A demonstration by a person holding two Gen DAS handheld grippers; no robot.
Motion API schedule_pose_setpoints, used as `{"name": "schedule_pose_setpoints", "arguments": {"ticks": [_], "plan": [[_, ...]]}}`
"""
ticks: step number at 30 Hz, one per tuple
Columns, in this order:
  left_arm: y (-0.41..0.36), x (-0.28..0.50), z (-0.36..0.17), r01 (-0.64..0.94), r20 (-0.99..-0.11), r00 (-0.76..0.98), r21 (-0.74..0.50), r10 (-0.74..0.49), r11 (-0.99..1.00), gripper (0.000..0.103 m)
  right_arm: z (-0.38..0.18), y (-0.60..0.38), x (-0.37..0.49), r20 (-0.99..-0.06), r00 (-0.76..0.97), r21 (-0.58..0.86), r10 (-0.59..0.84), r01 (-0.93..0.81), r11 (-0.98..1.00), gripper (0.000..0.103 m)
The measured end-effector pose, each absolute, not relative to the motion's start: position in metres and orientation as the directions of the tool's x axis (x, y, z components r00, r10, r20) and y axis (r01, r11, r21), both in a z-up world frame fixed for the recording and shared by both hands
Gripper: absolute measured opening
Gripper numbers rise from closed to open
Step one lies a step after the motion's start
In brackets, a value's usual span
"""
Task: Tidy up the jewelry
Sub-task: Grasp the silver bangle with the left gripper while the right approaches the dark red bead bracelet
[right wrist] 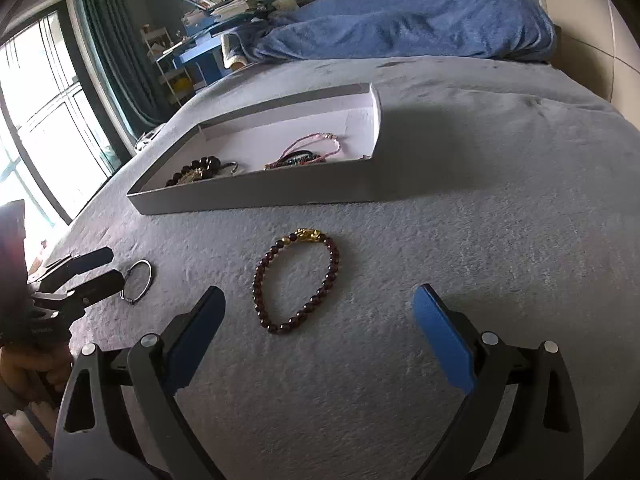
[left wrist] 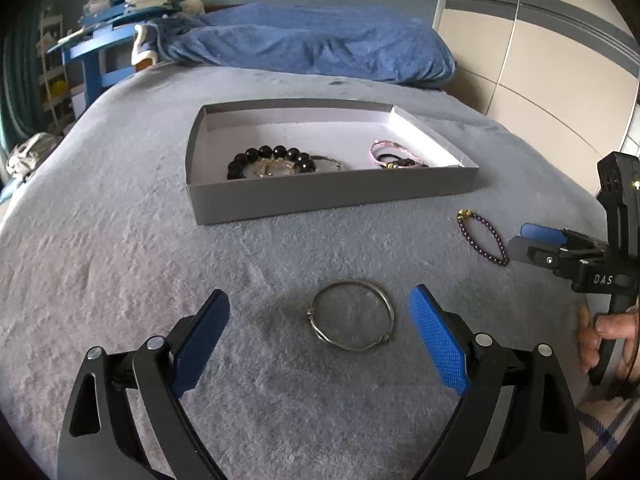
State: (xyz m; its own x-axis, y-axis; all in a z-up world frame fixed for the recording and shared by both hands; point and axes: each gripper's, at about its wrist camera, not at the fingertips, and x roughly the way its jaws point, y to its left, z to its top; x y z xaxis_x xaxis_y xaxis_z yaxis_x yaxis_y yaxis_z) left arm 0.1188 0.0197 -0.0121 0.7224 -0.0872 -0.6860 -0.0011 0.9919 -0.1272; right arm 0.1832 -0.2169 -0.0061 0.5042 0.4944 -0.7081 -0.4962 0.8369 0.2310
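Note:
A silver wire bangle (left wrist: 352, 315) lies on the grey bedspread between the open fingers of my left gripper (left wrist: 320, 320). A dark red bead bracelet (right wrist: 296, 282) with a gold charm lies just ahead of my open right gripper (right wrist: 320, 316), nearer its left finger. Each gripper shows in the other's view: the right gripper (left wrist: 524, 240) close to the bead bracelet (left wrist: 484, 237), the left gripper (right wrist: 104, 266) at the bangle (right wrist: 138, 280). A shallow grey box (left wrist: 332, 196) beyond holds a black bead bracelet (left wrist: 272, 160) and pink cord bracelets (left wrist: 394, 156).
A blue pillow or blanket (left wrist: 320, 40) lies at the head of the bed. A blue shelf with books (left wrist: 120, 8) stands at the back left. A window (right wrist: 36, 120) with a green curtain is on the left. A cream wall panel (left wrist: 540, 60) is on the right.

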Motion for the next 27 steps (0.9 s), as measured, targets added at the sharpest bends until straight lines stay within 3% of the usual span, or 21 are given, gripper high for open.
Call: {"name": "schedule_pose_setpoints", "arguments": {"ticks": [13,25,27], "plan": [[0.008,0.127,-0.021,0.04,-0.728,0.679,-0.095,-0.097,0.995,0.089,-0.009,-0.211,0.183,-0.73,0.502,0.195,0.465,-0.498,0.845,0.094],[-0.012,0.131,-0.026,0.088,-0.756,0.653,0.014,-0.047,0.996,0.052,-0.012,-0.202,0.182,-0.746,0.51,0.14,0.428,-0.508,0.85,0.094],[-0.014,0.131,-0.026,0.09,-0.754,0.656,0.026,-0.04,0.996,0.052,-0.012,-0.201,0.183,-0.748,0.507,0.138,0.427,-0.512,0.848,0.094]]}}
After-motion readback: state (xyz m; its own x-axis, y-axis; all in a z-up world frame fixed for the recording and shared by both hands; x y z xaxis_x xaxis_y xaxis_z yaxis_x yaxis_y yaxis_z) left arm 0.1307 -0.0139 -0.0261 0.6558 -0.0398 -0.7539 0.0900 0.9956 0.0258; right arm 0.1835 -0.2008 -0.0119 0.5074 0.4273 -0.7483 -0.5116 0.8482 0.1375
